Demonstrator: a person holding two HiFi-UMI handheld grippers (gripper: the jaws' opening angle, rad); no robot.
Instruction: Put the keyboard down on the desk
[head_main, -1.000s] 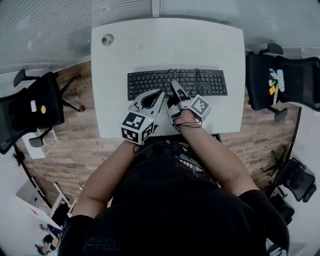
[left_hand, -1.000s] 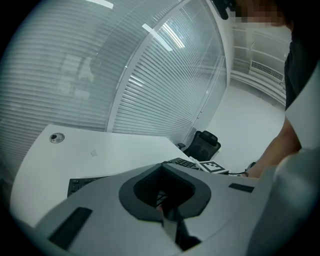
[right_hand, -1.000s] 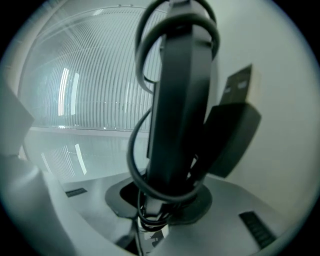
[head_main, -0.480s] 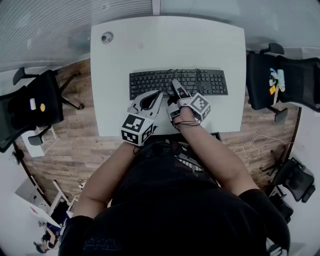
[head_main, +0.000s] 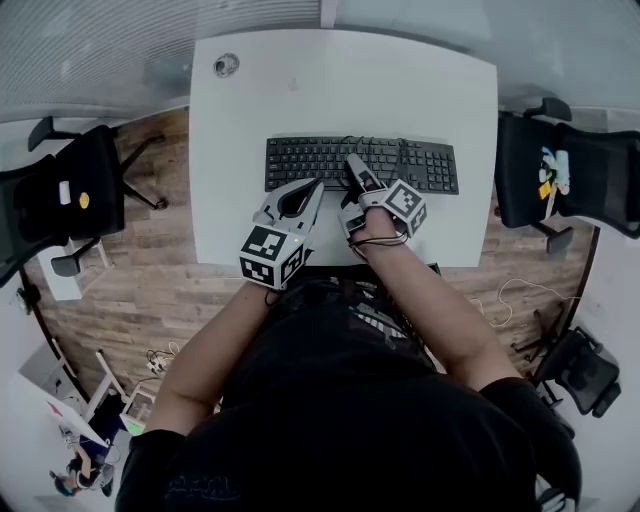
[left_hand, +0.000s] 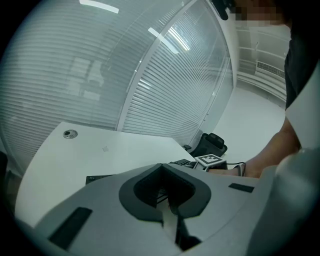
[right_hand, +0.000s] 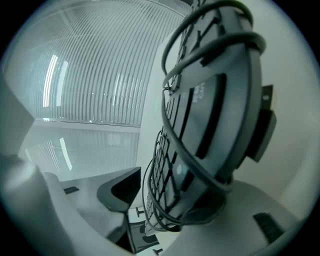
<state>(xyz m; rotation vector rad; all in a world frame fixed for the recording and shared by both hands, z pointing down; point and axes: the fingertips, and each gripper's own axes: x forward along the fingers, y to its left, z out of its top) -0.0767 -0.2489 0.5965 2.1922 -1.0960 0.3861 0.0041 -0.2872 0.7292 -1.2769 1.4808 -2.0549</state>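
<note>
**Ana:** Keyboard (head_main: 300, 162) first. Where is it in the head view?

**Ben:** It lies lengthwise across the white desk (head_main: 300, 90), a little right of the middle, with its long near edge toward the person. A round grommet (head_main: 226, 65) sits at the desk's far left corner, well apart from it. Black chairs (head_main: 60, 200) stand on either side of the desk.

**Ana:** And the grippers there?

**Ben:** The left gripper (head_main: 316, 186) points at the keyboard's near edge, its tips just beside it. I can't tell whether they touch. The right gripper (head_main: 352, 163) reaches over the keys next to it.

**Ana:** Left gripper view?

**Ben:** Its jaws are closed tip to tip with nothing gripped. A few keys show through the hollow behind the tips. Beyond are bare desk and a ribbed glass wall (left_hand: 175, 75).

**Ana:** Right gripper view?

**Ben:** The keyboard fills it, very close, with a dark cable (right_hand: 172, 130) looped round it. It stands between the jaws, which have just been opening. The dark pad (right_hand: 120, 191) on one side is clear of it, so the grip is let go.
</note>
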